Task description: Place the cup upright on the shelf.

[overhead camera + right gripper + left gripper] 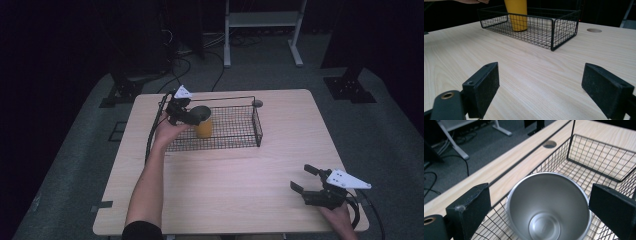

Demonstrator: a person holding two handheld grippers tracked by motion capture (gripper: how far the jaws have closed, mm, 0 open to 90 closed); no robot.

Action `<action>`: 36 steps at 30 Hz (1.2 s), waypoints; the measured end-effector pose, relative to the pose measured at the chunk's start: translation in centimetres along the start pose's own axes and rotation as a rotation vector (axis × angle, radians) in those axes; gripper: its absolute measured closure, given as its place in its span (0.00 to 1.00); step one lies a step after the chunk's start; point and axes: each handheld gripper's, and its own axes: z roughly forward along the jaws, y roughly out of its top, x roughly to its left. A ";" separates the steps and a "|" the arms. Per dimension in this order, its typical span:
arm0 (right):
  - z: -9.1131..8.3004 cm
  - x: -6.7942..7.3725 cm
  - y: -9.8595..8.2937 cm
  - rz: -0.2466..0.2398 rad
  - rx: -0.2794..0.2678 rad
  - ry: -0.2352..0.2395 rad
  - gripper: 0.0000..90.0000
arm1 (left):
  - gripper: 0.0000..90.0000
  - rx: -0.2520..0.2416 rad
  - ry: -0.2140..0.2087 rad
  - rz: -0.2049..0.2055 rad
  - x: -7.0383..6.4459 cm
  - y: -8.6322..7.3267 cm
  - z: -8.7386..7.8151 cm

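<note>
Toward eleven o'clock on the light wooden desk (225,170) sits a black wire basket (235,137), and inside its left end stands a yellow tumbler (203,127) with a steel interior, upright on the basket's mesh floor. The left tool (192,116) hovers directly over the tumbler's mouth, held by the person's left hand (167,131), whose forearm reaches up from the six o'clock edge of the high view. From the left gripper view the tumbler (547,206) shows its bare metal inside from above, and the two black jaws stand apart on either side of the rim, at nine and three o'clock, close to it; whether the pads touch the rim cannot be told. A round cable hole (549,144) lies in the desk just beyond the basket's far wall (596,157). Down at five o'clock on the desk, well apart from the basket, the right tool (306,179) rests low in the person's right hand (341,216), its jaws spread wide with nothing between them. Its own view looks across bare wood grain to the basket (554,27) and the tumbler's yellow wall (517,15) at twelve o'clock.
</note>
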 end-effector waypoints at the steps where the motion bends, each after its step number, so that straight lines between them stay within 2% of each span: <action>1: 0.0 0.0 0.0 0.000 0.000 0.000 0.15 | 0.03 -0.005 -0.002 0.001 0.0 0.1 -0.2; 11: 0.0 0.0 0.0 -0.003 0.002 0.001 0.15 | 0.03 -0.014 0.003 0.025 -0.5 0.1 -0.9; 17: 0.0 0.1 0.0 -0.004 0.003 0.001 0.15 | 0.03 -0.037 0.001 0.012 -0.7 -0.5 -1.4; 19: 0.0 0.1 0.0 -0.004 0.003 0.000 0.15 | 0.03 -0.036 -0.013 0.010 -0.8 -0.6 -1.8; 21: 0.0 0.1 0.0 -0.003 0.003 0.000 0.15 | 0.03 -0.048 -0.005 0.016 -0.9 -0.6 -2.0; 22: 0.0 0.1 0.0 -0.004 0.003 0.000 0.15 | 0.04 -0.074 0.001 0.025 -1.1 -0.6 -2.5; 32: 0.0 0.1 0.0 -0.005 0.003 0.001 0.15 | 0.04 -0.121 -0.012 0.028 -1.7 -0.6 -3.9; 36: 0.0 0.1 0.0 -0.005 0.004 0.001 0.15 | 0.04 -0.124 -0.019 0.032 -1.9 -0.6 -4.2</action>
